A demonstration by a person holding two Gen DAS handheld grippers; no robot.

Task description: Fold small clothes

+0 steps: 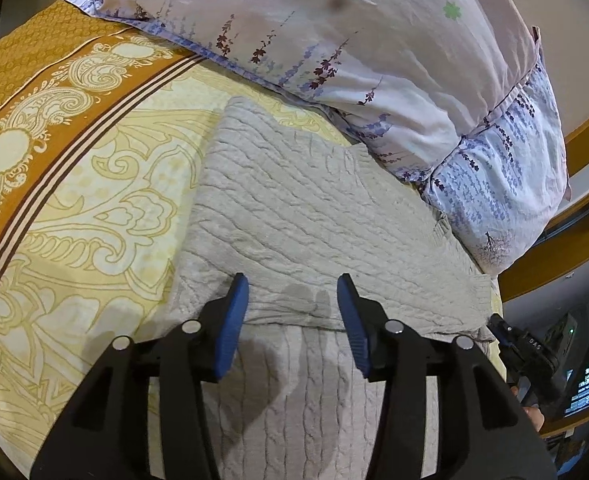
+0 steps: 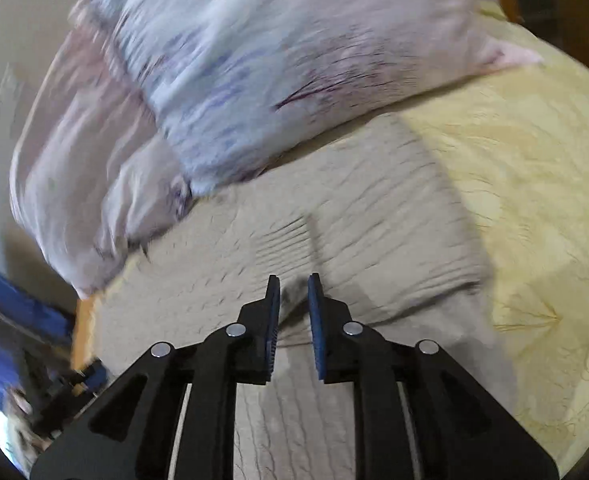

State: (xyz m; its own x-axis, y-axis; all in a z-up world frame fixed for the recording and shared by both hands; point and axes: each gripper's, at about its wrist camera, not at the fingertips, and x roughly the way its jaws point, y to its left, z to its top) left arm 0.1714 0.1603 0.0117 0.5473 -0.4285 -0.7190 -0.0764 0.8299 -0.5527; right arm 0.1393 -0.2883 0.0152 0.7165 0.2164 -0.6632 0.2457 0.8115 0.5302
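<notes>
Sweater (image 1: 294, 200) part-folded on bed (image 1: 94, 200), fold edge just ahead of left fingers (image 1: 292, 300): parted, empty. Right fingers (image 2: 293, 300) narrowly apart, gripping nothing. More folds left, prob.

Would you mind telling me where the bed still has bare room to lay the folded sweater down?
The widest free patch is the yellow patterned bedspread left of the cream knit sweater, bounded by the bedspread's brown border. In the right wrist view, bare bedspread also lies right of the sweater. It is crowded at the head, where the floral pillows overlap the sweater's far edge.
</notes>
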